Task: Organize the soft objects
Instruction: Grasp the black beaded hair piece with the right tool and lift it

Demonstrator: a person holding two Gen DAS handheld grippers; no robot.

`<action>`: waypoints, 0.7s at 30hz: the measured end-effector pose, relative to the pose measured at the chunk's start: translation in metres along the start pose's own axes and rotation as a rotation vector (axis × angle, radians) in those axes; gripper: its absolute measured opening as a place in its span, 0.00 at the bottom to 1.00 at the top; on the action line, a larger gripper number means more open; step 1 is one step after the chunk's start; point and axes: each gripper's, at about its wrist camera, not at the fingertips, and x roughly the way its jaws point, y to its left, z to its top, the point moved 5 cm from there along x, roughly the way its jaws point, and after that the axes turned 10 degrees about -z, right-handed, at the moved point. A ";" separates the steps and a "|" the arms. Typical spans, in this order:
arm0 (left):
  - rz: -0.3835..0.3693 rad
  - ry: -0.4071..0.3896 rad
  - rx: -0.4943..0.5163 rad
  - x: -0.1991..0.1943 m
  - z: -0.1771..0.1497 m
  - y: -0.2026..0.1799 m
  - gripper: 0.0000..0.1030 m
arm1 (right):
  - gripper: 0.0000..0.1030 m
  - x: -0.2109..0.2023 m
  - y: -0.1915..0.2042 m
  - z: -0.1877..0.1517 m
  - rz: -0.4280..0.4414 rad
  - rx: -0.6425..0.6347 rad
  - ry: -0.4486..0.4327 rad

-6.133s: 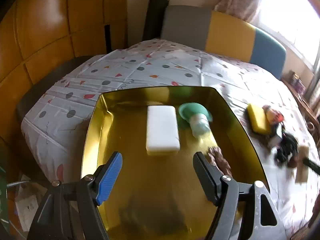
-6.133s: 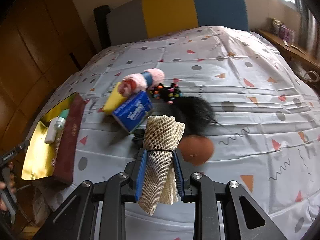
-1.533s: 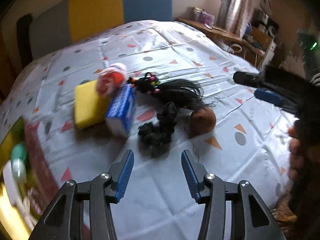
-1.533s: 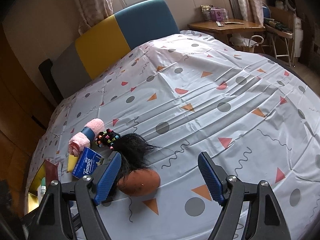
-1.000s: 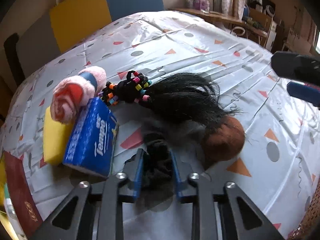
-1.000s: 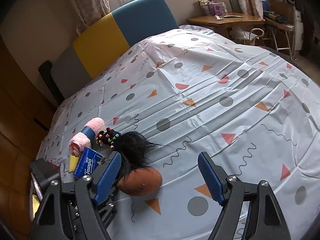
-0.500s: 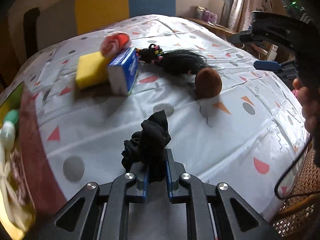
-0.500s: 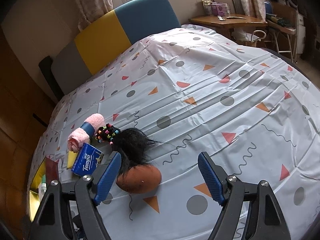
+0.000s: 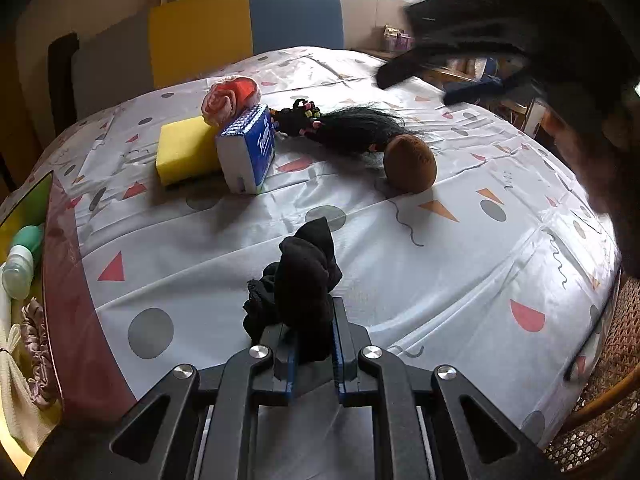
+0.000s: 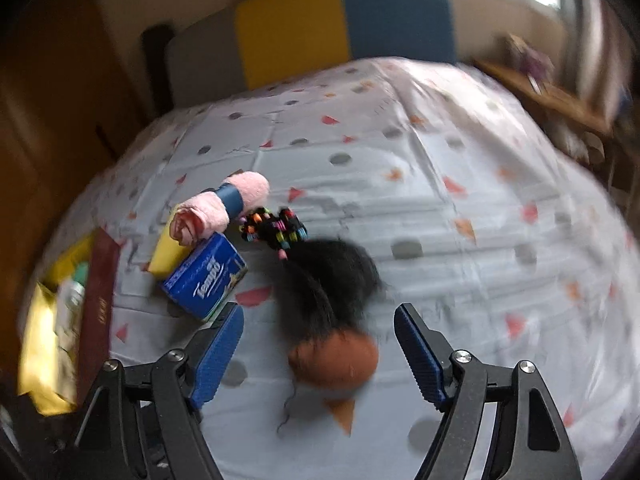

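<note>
Gold tray: seen at the far left in both views; a green bottle and cream cloth are made out only by the left wrist.
Left tool: clamped on a black cloth bundle, held above the worktop; hidden from the right wrist.
Tissue pack: lying beside a yellow sponge and pink towel roll.
Right tool: spread apart, empty, over the black wig and brown puff; blurred.

My right wrist view is smeared throughout, so the brown puff at six o'clock has no clear edge. On my left view, the gold tray at nine o'clock runs off-frame.
</note>
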 end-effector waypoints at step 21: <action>-0.034 -0.016 -0.030 0.000 0.000 0.003 0.12 | 0.10 0.065 0.030 0.055 -0.143 -0.313 0.063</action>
